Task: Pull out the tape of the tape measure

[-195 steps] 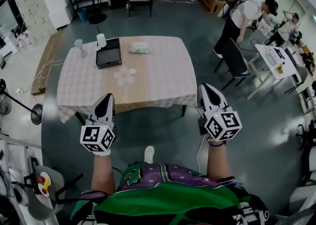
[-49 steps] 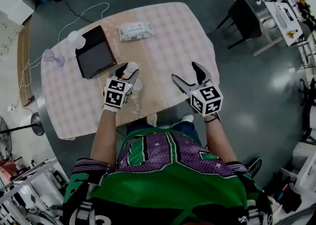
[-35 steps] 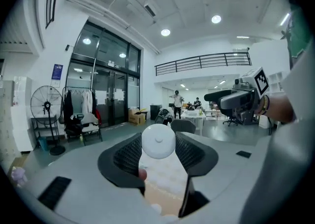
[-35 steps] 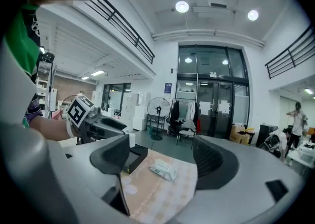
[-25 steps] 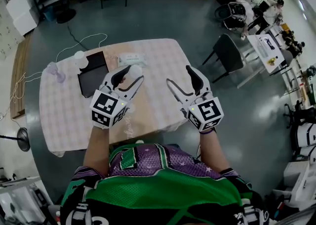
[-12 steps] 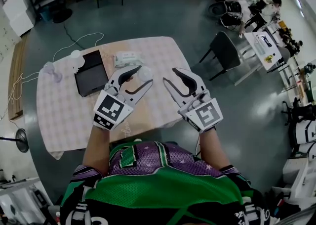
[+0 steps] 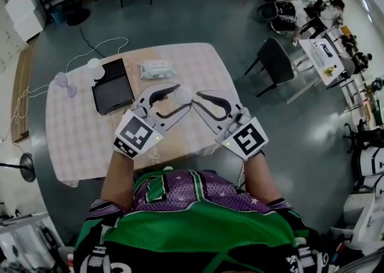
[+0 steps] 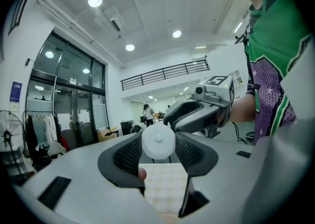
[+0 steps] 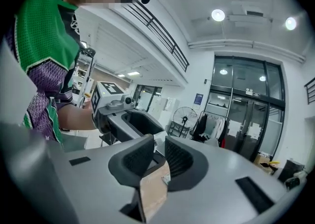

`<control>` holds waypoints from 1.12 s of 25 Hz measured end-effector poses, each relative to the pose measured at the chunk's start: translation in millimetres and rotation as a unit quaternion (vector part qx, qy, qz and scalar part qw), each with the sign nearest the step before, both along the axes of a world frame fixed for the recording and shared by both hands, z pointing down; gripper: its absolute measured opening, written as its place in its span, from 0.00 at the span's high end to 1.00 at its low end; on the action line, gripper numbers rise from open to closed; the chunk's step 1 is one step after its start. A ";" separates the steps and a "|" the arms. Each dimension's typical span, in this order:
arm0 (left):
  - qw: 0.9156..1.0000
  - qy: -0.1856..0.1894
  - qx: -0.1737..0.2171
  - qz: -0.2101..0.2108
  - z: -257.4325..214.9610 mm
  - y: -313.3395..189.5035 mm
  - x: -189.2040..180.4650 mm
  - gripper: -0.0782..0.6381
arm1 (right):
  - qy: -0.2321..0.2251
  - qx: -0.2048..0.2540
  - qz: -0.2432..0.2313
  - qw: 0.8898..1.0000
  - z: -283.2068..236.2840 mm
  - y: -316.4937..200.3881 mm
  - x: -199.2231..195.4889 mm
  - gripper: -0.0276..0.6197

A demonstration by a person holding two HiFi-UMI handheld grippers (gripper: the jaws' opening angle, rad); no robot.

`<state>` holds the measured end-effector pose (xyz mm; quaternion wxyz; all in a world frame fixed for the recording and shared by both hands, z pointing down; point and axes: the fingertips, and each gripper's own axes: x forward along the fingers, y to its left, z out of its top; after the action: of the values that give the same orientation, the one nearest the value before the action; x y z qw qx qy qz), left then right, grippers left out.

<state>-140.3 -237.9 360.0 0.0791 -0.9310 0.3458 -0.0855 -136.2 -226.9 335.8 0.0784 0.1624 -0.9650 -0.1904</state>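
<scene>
Left gripper [image 7: 179,99] is half open and clamped on the round white tape measure [image 8: 158,142], held up over the checked table [image 7: 78,140]. Right gripper [image 9: 159,149] has just been closing, now a narrow slit, its tips at the tape measure's edge. Below: a black tray [image 7: 112,86], then a wipes pack [image 7: 158,69].

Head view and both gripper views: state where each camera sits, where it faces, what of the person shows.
Head view: on the person's head, steeply down at the table; jersey, forearms, left gripper holding the tape measure, right gripper.
Left gripper view: on that gripper, along its fingers toward the right gripper; jersey at right.
Right gripper view: on that gripper, toward the left gripper; fingers just closing, nothing clearly between; jersey at left.
Shared: each gripper view shows the other.
</scene>
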 end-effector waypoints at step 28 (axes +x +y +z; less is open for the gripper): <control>0.985 0.000 -0.110 -0.134 43.7 -25.8 -49.6 0.56 | -0.038 -0.076 0.186 0.979 7.4 -53.7 77.6 0.94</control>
<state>-189.9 -263.7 403.8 -0.0357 -0.8791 0.4563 -0.1330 -58.5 -280.6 343.2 0.0874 0.3397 -0.9319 -0.0926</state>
